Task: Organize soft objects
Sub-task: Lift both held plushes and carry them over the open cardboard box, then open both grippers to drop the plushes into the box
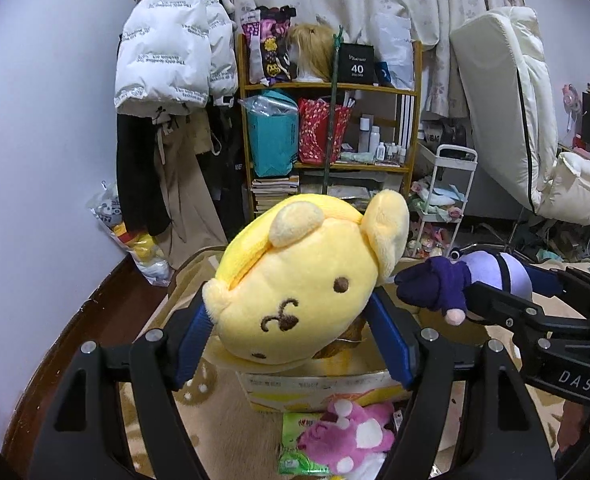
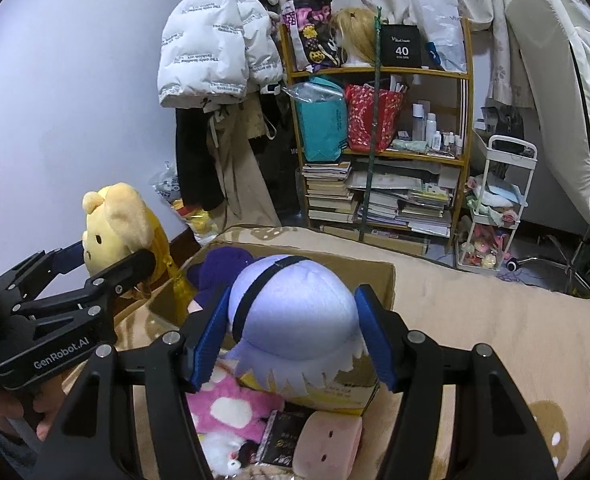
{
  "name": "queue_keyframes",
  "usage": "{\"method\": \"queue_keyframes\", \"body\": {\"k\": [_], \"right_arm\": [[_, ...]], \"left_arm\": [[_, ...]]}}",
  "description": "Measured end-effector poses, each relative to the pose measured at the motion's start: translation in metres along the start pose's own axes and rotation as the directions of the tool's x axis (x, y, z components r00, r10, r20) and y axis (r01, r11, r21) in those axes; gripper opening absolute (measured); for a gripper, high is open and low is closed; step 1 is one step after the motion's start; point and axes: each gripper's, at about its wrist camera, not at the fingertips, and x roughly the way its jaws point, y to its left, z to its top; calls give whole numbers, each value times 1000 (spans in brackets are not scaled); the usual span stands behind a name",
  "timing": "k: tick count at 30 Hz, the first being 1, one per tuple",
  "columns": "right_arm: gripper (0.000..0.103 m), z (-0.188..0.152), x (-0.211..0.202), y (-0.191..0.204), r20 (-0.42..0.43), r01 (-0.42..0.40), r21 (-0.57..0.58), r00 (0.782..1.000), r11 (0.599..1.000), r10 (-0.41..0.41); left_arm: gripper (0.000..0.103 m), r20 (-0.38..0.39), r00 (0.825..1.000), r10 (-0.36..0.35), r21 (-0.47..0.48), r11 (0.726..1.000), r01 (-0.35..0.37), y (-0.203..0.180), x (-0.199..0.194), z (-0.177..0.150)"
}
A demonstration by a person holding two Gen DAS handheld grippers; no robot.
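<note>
Left gripper [image 1: 295, 312] clamped on yellow plush [image 1: 295, 280], held above carton [image 2: 379, 276] on bed [image 2: 495, 320]. Right gripper [image 2: 295, 332] clamped on lilac plush [image 2: 295, 312], just right of it, over carton. Carton rim directly beneath both; free air above. Pink plush [image 2: 231, 404] near carton front. Yellow plush: embroidered face, tilted.

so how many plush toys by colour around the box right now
yellow: 1, yellow plush in the left gripper
lavender: 1, lavender plush in the right gripper
pink and white: 1, spotted plush
pale pink: 1, roll plush
total: 4
</note>
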Motion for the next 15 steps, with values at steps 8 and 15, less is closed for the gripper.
{"method": "queue_keyframes", "body": {"k": [8, 15], "right_arm": [[68, -14, 27, -21, -42, 29, 24, 999, 999, -28], [69, -19, 42, -28, -62, 1, 50, 998, 999, 3]], "left_arm": [[76, -72, 997, -1, 3, 1000, 1, -3, 33, -16], [80, -104, 994, 11, 37, 999, -7, -9, 47, -30]]}}
